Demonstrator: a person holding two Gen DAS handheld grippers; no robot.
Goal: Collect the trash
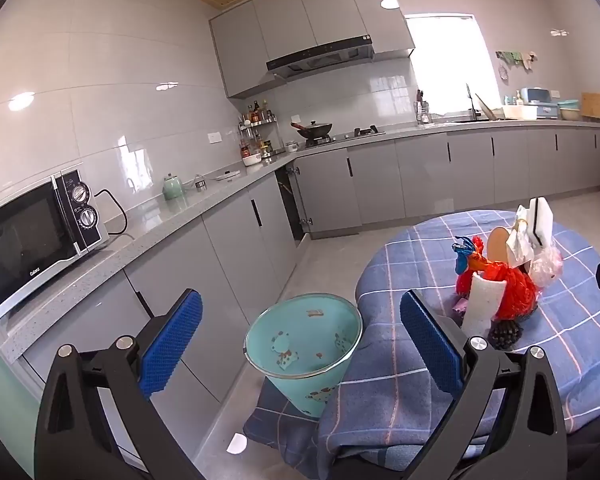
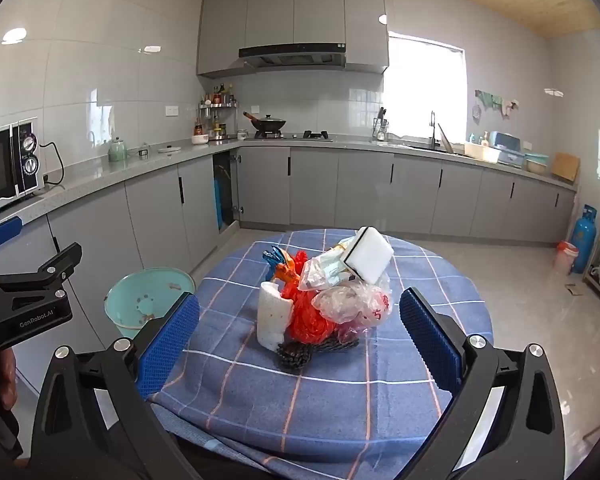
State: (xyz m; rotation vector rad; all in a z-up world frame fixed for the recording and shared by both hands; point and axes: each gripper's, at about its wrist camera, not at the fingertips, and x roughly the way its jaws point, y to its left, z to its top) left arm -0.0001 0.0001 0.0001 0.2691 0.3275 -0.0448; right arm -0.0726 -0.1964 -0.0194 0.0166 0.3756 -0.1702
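A pile of trash (image 2: 328,300) lies in the middle of a round table with a blue checked cloth (image 2: 320,392): a red plastic bag (image 2: 308,316), a clear bag (image 2: 360,300), a white foam piece (image 2: 274,316), a white sponge block (image 2: 370,254) and a dark pine cone (image 2: 296,354). The pile also shows in the left wrist view (image 1: 504,276). A teal bin (image 1: 304,340) stands left of the table, also in the right wrist view (image 2: 148,300). My left gripper (image 1: 300,344) is open and empty over the bin. My right gripper (image 2: 300,344) is open and empty, just short of the pile.
Grey kitchen counters (image 2: 340,144) run along the back and left walls, with a microwave (image 1: 32,236), a wok on the stove (image 2: 268,124) and a sink (image 2: 432,144). A blue gas cylinder (image 2: 584,236) stands at the right. The left gripper's body (image 2: 24,300) shows at the left.
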